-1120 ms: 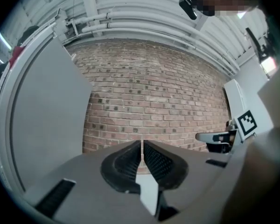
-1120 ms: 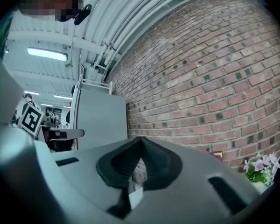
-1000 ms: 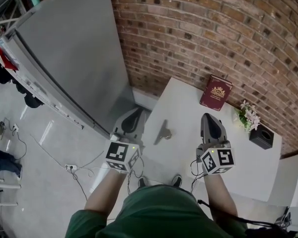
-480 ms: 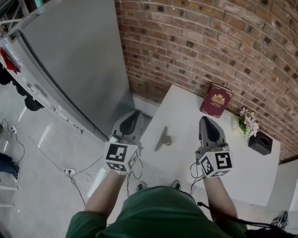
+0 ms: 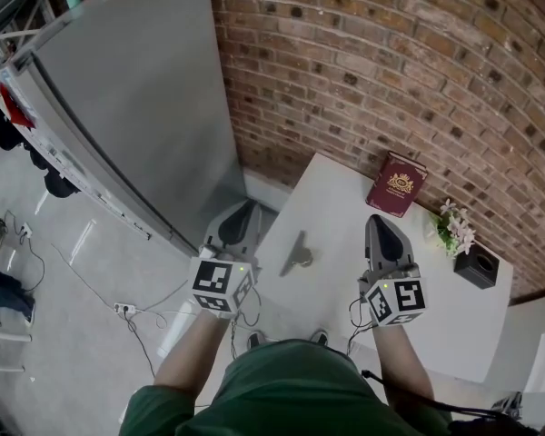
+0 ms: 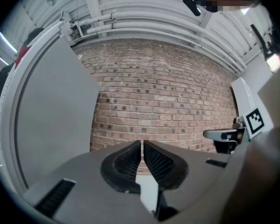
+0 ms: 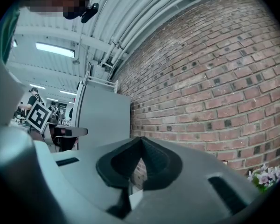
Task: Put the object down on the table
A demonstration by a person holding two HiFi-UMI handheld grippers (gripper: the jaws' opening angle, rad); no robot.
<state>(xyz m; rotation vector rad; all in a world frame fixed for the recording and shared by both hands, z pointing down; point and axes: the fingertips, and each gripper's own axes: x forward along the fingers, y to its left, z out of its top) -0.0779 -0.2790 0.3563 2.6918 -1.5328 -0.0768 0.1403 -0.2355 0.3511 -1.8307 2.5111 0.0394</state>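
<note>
A small grey object (image 5: 299,251) lies on the white table (image 5: 454,316), between my two grippers and touching neither. My left gripper (image 5: 246,211) hangs off the table's left edge, over the floor. Its jaws are shut with nothing between the ribbed pads (image 6: 130,158). My right gripper (image 5: 380,222) is above the table, to the right of the grey object. It is shut too, and it is empty in the right gripper view (image 7: 141,141). Both grippers point at the brick wall (image 6: 163,101).
A dark red book (image 5: 396,183) lies at the table's far edge by the wall. A small pot of flowers (image 5: 454,224) and a black box (image 5: 478,263) stand to its right. A tall grey cabinet (image 5: 136,89) rises on the left, with cables on the floor (image 5: 127,309) below it.
Both grippers keep their places and stay shut. Only the head view has shifted slightly.
</note>
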